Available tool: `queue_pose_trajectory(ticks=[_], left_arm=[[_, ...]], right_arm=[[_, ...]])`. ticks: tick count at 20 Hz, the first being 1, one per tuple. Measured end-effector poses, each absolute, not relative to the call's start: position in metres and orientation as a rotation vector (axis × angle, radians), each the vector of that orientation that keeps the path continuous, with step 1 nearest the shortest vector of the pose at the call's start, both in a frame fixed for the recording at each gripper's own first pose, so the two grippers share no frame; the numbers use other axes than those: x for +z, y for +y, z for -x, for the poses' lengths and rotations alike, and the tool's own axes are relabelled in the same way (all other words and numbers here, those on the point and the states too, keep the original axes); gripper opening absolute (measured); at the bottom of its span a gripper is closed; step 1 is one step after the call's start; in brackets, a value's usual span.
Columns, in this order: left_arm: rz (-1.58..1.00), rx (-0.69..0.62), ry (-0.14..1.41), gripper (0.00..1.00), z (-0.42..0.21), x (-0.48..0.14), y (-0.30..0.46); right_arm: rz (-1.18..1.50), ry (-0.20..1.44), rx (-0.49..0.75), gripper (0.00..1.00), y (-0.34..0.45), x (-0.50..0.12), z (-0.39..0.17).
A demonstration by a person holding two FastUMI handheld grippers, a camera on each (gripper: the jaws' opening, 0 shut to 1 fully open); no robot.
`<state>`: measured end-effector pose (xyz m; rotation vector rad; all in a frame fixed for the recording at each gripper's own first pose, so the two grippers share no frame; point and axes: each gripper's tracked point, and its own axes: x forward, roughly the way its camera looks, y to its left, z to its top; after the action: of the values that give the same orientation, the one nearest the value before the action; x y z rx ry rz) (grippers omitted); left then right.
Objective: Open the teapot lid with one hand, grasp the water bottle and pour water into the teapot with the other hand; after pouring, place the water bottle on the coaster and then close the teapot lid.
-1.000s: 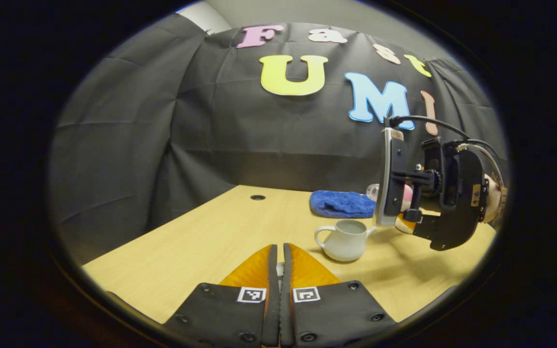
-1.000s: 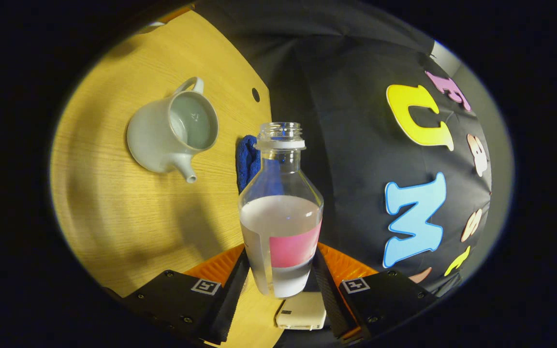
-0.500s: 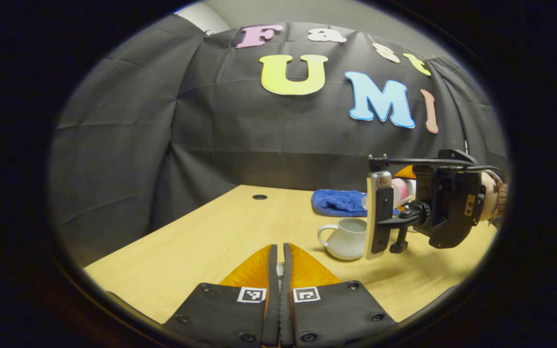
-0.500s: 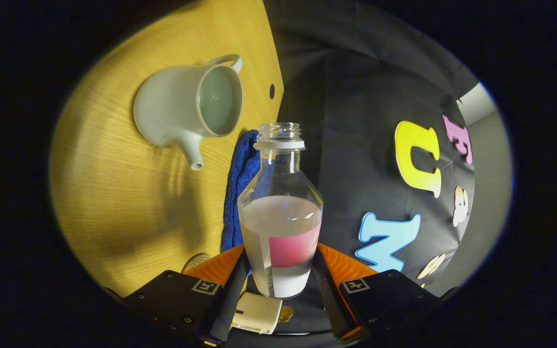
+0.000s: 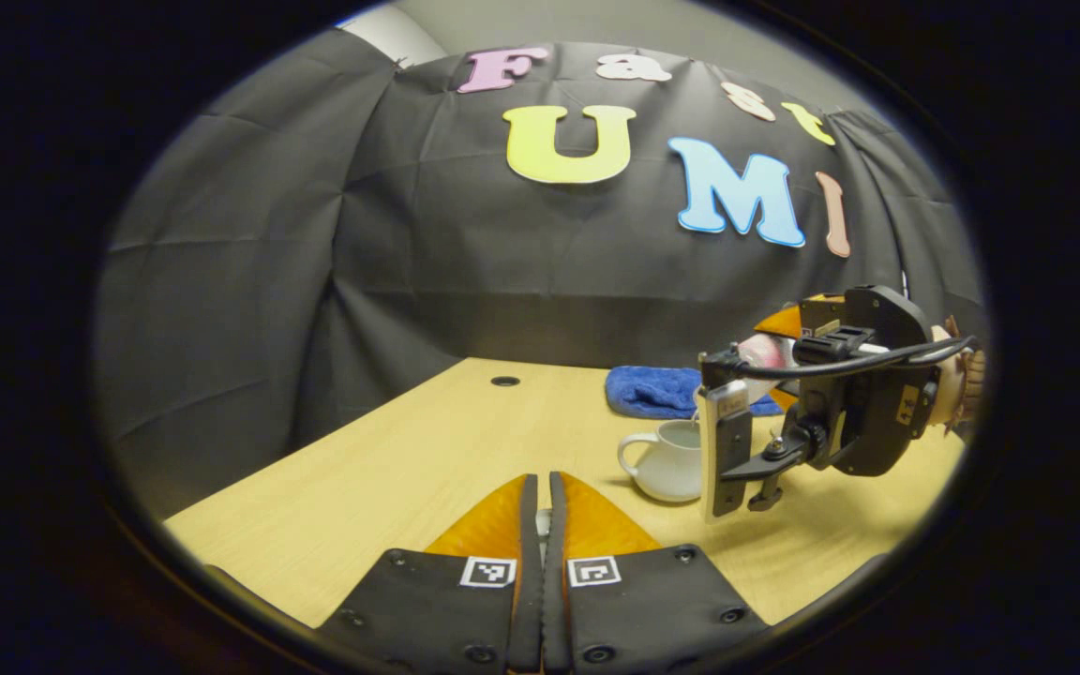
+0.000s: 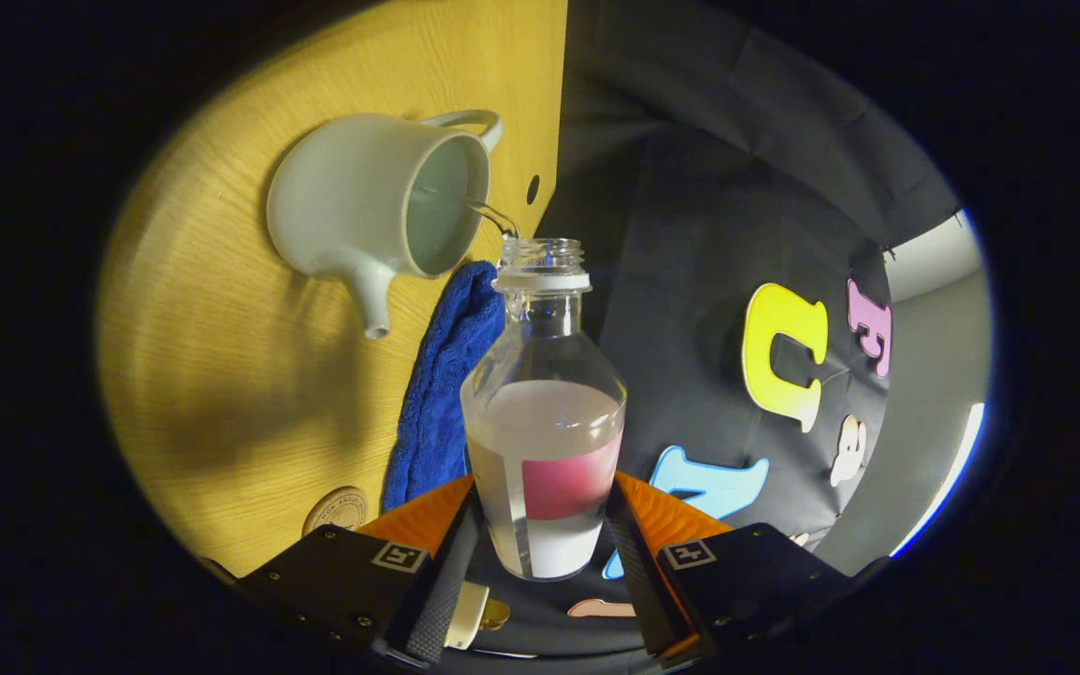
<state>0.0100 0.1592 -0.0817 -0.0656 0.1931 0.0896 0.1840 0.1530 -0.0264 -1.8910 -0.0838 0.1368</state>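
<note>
The white teapot (image 5: 667, 464) stands open on the wooden table, without its lid. In the right gripper view my right gripper (image 6: 545, 497) is shut on the clear water bottle (image 6: 545, 422) with a pink label. The bottle is tipped on its side, its mouth at the teapot's (image 6: 343, 216) rim, and a thin stream of water (image 6: 493, 216) runs into the pot. My left gripper (image 5: 541, 487) hovers low over the table, left of and nearer than the teapot. Its fingers are closed on a small white piece (image 5: 543, 521), which looks like the teapot lid, mostly hidden.
A blue towel (image 5: 662, 389) lies behind the teapot near the black wall. A round wooden coaster (image 6: 341, 509) sits on the table (image 5: 409, 450) near the towel's end. A cable hole (image 5: 503, 382) marks the far side. A hand (image 5: 957, 384) holds the right gripper.
The right gripper came down and tipped the bottle further, bringing its mouth to the teapot's rim; water now runs out. The left gripper has stayed put.
</note>
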Motion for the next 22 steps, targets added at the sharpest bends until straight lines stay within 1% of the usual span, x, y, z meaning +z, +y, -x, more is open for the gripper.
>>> queue_pose_trajectory(ticks=[7,22], left_arm=[[0.073,0.087,0.2,0.07,-0.011,-0.086,0.157],[0.083,0.078,0.211,0.07,-0.01,-0.09,0.153]], right_arm=[[1.952,-0.129,0.114,0.76,0.154,-0.019,-0.186],[2.113,-0.303,0.066,0.76,0.172,0.01,-0.185]])
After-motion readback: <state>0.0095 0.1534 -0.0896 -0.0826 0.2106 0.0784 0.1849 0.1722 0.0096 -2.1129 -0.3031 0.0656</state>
